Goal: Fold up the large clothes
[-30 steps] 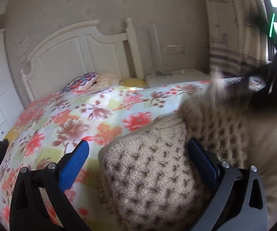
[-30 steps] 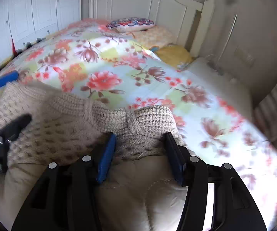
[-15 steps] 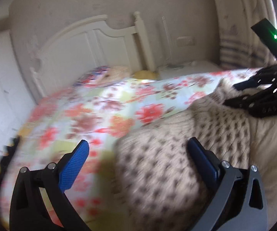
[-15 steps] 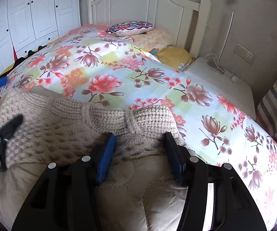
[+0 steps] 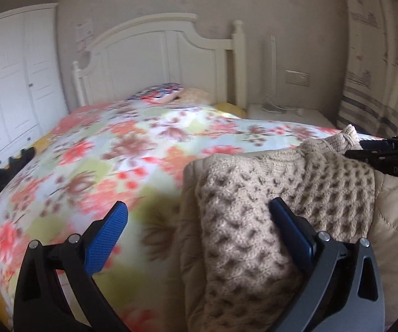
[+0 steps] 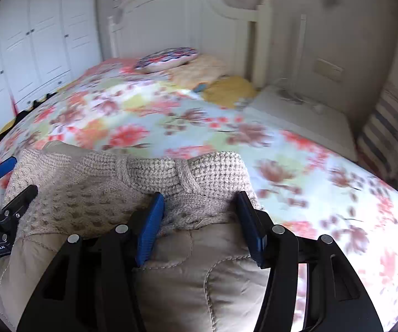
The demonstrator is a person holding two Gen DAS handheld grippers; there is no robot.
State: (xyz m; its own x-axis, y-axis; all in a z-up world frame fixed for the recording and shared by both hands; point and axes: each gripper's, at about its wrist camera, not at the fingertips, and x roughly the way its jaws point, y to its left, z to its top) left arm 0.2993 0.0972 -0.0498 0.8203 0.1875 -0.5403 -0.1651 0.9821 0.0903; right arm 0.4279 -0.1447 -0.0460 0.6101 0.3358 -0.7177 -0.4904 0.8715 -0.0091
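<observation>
1. Left wrist view showed your left gripper spread wide, one blue pad over the floral bedspread, the other resting against the beige knit sweater, nothing pinched.
2. Right wrist view showed your right gripper with its jaws about half spread and a bunched fold of the sweater between the pads.
3. You had the sweater lying on a quilted beige garment at the bed's near edge.
4. A white headboard stood at the far end.
</observation>
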